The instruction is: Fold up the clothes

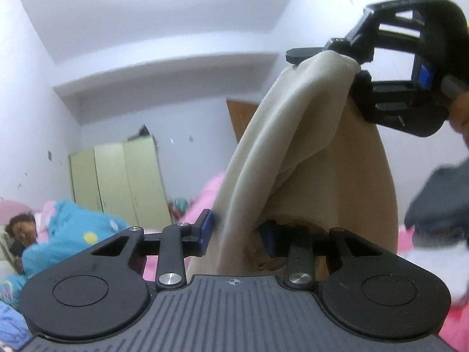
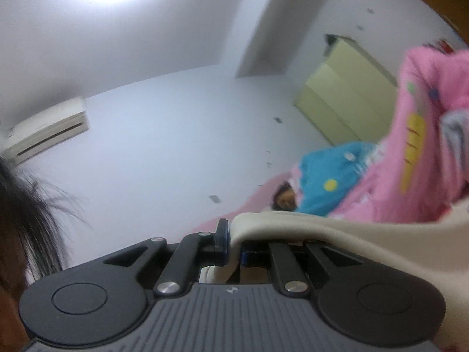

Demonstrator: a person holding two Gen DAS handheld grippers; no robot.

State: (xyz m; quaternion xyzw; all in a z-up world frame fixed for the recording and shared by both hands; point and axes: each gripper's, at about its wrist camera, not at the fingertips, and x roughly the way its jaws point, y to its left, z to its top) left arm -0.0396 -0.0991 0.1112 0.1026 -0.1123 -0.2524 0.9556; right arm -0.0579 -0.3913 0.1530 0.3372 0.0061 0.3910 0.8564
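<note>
Beige garment (image 1: 293, 135) hangs between left tool (image 1: 237, 234) and right tool (image 2: 233, 248); both clamp it.

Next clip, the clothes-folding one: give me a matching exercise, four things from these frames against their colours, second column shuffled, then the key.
Column one:
1. garment held up between the two grippers
2. wardrobe against the far wall
3. quilt with a carrot print
4. air conditioner on the wall

Column two:
A. pink
B. off-white
C. beige
D. pale yellow-green

Pairs: 1-C, 2-D, 3-A, 4-B
</note>
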